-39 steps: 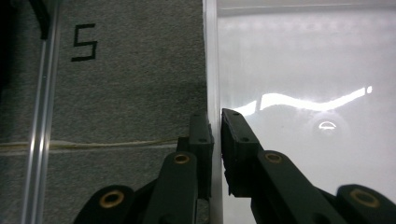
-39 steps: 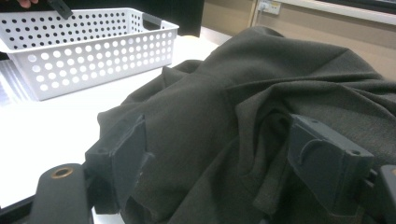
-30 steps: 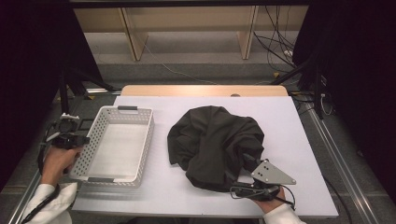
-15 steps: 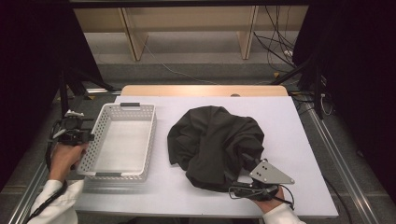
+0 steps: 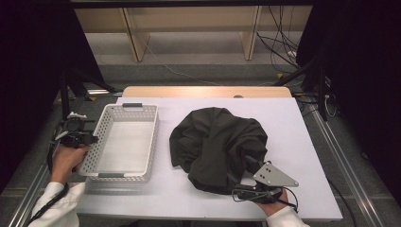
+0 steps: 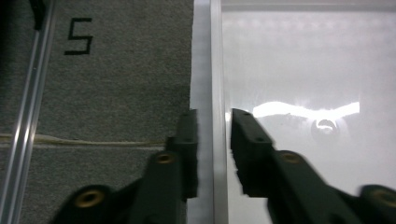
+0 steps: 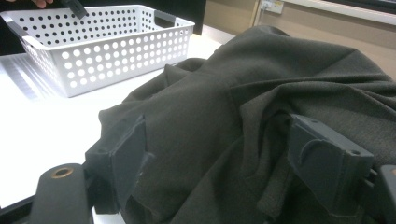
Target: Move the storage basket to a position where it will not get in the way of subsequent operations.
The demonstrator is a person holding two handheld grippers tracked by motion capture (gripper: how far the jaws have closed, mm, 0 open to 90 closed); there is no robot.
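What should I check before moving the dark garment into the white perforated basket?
1. Left gripper: jaws have just been opening, straddling the rim of the white perforated plastic basket with gaps either side: ok.
2. Basket inside free: ok.
3. Right gripper: jaws wide open, crumpled dark grey cloth garment between them, pads not pressing: not ok.
4. Garment fully on the white table: ok.
5. Garment size fits basket: cannot tell.

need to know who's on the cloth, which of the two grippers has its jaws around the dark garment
The right gripper: its wide-open jaws flank the dark garment. The left gripper straddles the white basket's rim instead.
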